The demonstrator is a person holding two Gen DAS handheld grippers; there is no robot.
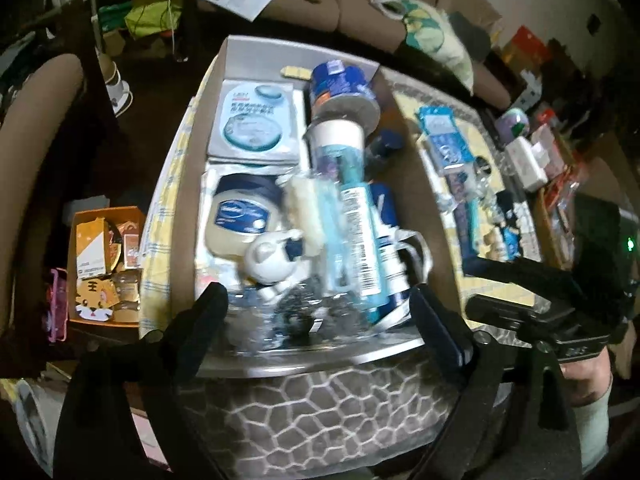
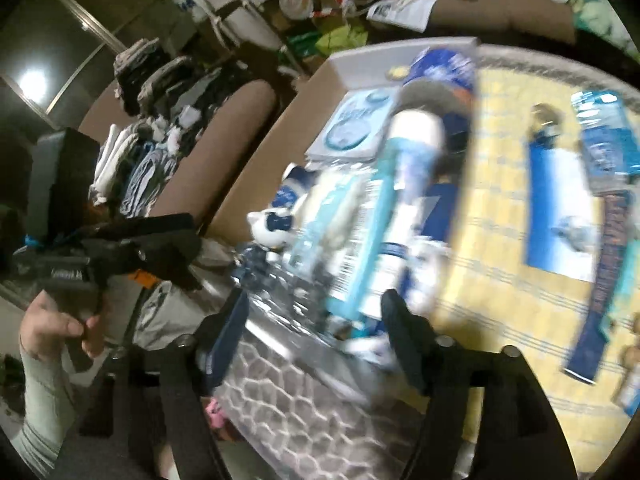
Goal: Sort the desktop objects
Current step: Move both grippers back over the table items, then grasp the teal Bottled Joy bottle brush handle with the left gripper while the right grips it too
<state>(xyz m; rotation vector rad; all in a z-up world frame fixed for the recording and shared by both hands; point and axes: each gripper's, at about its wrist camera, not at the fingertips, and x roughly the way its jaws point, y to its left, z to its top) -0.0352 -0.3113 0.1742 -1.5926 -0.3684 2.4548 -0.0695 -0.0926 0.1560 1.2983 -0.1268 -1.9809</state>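
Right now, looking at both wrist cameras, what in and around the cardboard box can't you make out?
- Clear wrapped items at the near end of the cardboard box: left wrist view, glare and motion blur hide what they are.
- Teal tube: right wrist view, label print smeared by blur.
- Packets on the yellow cloth: right wrist view, blurred and cut by the right edge.
- Box floor: both views, covered by piled items.

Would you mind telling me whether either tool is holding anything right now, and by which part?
Nothing is held. The left tool and the right tool both stand open above the near end of the cardboard box, with no pad pressing on any item.
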